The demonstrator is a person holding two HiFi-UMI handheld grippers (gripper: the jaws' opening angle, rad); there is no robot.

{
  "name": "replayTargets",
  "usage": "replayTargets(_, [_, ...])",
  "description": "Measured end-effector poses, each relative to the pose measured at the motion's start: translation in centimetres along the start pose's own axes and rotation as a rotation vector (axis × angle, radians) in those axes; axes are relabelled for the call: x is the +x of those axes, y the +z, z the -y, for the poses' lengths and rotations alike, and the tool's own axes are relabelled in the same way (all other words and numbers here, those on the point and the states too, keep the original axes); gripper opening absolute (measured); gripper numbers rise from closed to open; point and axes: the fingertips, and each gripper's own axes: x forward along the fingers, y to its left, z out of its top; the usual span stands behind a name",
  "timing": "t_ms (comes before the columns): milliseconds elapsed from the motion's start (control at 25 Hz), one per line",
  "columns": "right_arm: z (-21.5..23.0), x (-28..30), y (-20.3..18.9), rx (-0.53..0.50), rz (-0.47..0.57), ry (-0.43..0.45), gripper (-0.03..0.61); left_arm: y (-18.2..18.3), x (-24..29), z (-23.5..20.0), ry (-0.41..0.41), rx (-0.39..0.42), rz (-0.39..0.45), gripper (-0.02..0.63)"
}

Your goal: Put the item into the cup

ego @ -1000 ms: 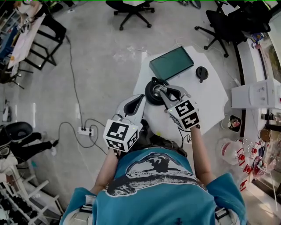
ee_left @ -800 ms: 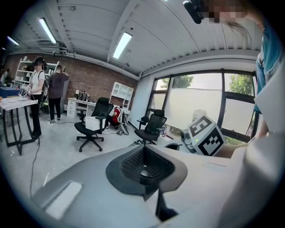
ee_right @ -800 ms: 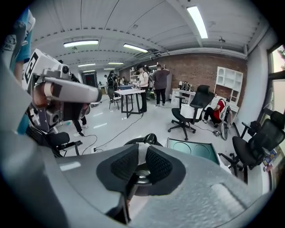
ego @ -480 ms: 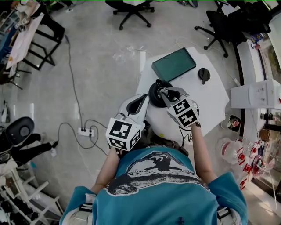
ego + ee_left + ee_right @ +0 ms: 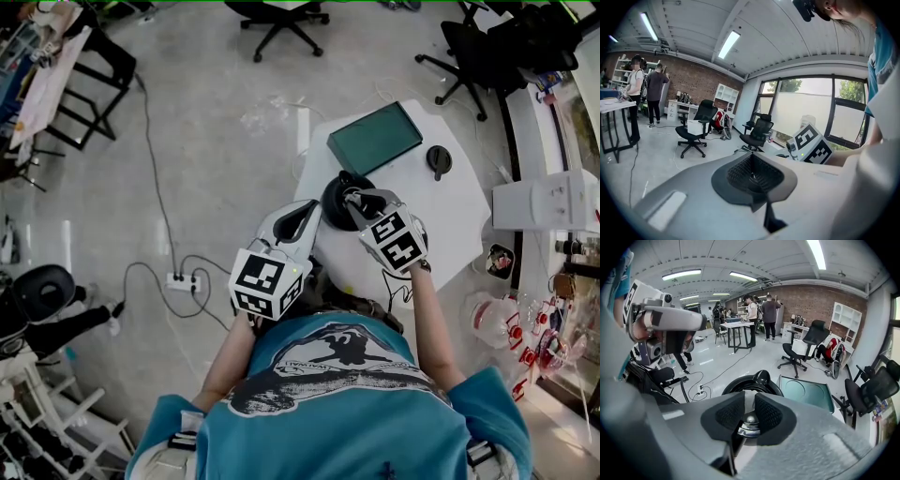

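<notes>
Black cup [image 5: 751,382] sits under my right claw [image 5: 749,409], clamped on a steel-knobbed item [image 5: 750,422] that the head view hides; my left claw [image 5: 751,171] is closed, empty.

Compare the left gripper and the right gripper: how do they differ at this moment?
The left gripper has its jaws closed together on nothing; the right gripper has its jaws clamped on a small item with a silver knob. The left gripper aims out across the room, beside the black cup; the right gripper aims down over that cup. Both carry a marker cube.
</notes>
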Motion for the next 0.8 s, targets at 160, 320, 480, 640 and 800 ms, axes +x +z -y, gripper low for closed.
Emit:
replayTargets(160, [0.1, 0.22, -0.16, 0.012, -0.009, -0.005, 0.089, -0.17, 0.01, -0.24, -0.003, 0.002, -0.005, 0.018])
replayTargets(320, [0.4, 0.37, -0.22, 0.02, -0.011, -0.011, 0.094, -0.34, -0.05, -0.61, 0.003, -0.002, -0.007, 0.018])
replayTargets(480, [0.37, 0.29, -0.28, 0.025, -0.013, -0.015, 0.094, -0.43, -0.28, -0.85, 0.012, -0.008, -0.004, 0.018])
replayTargets(640, [0.27, 0.24, -0.18, 0.032, -0.006, -0.016, 0.094, -0.42, -0.34, -0.91, 0.018, -0.012, 0.002, 0.018])
replayTargets(800, [0.21, 0.24, -0.01, 0.048, 0.009, -0.014, 0.094, -0.48, -0.28, -0.76, 0.022, -0.012, 0.004, 0.018])
